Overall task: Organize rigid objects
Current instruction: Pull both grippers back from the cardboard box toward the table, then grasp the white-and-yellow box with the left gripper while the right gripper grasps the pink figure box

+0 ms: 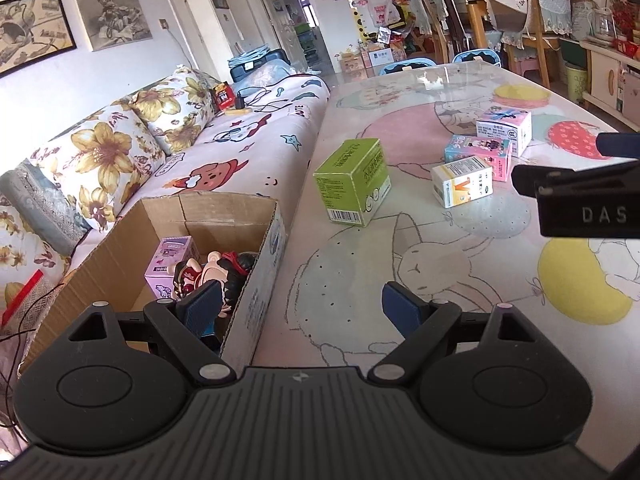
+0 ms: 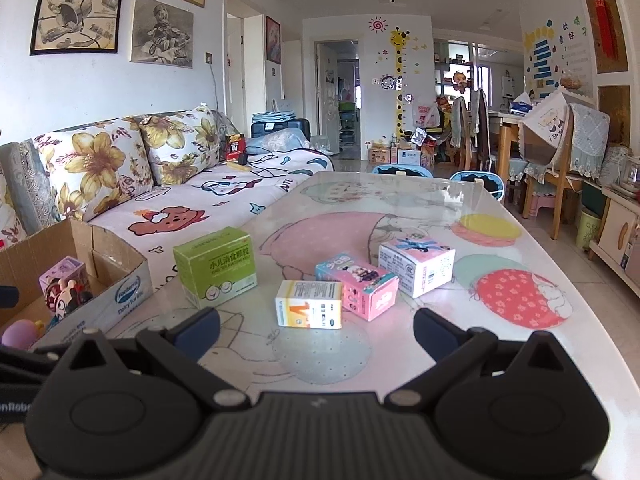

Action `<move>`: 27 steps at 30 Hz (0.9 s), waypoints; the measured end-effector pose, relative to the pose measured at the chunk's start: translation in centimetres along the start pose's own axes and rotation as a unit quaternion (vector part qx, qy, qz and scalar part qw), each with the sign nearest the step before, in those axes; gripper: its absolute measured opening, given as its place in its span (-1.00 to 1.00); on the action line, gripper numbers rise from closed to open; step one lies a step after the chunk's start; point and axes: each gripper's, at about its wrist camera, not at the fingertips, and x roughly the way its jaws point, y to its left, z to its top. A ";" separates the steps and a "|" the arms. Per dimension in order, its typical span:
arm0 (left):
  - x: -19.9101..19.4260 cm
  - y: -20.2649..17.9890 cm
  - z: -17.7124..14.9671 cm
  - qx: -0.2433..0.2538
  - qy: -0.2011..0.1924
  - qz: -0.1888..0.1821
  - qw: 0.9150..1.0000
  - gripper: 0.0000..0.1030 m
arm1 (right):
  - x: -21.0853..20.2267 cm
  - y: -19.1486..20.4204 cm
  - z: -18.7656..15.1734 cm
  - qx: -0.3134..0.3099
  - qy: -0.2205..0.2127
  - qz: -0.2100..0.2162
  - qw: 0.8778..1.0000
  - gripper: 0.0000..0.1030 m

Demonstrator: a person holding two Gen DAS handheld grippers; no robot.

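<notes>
My right claw hangs with its fingers wide apart and empty, just short of the white-and-orange box, the nearest of four cartons on the surface. I judge it light, stiff cardboard, easily crushed if squeezed hard, so I would pinch it across its two short flat ends. Behind it lie a pink-and-blue toy box and a white-and-pink box; a green box stands apart on the left. My left claw is also spread and empty beside the cardboard carton, which holds a purple box and a doll.
</notes>
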 end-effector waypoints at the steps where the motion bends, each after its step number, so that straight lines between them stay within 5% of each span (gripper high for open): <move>1: -0.1 0.0 0.0 0.000 0.000 0.000 1.000 1.00 | -0.1 -0.2 0.0 0.003 0.000 0.000 1.000 0.98; 17: -1.0 -2.3 0.8 0.009 -0.028 -0.016 0.999 1.00 | -0.1 -5.4 -0.3 0.034 -0.001 -0.043 0.999 0.98; 27: 3.1 -4.4 2.4 0.019 -0.059 -0.049 0.997 1.00 | 2.3 -8.8 -1.0 0.056 0.026 -0.063 0.996 0.98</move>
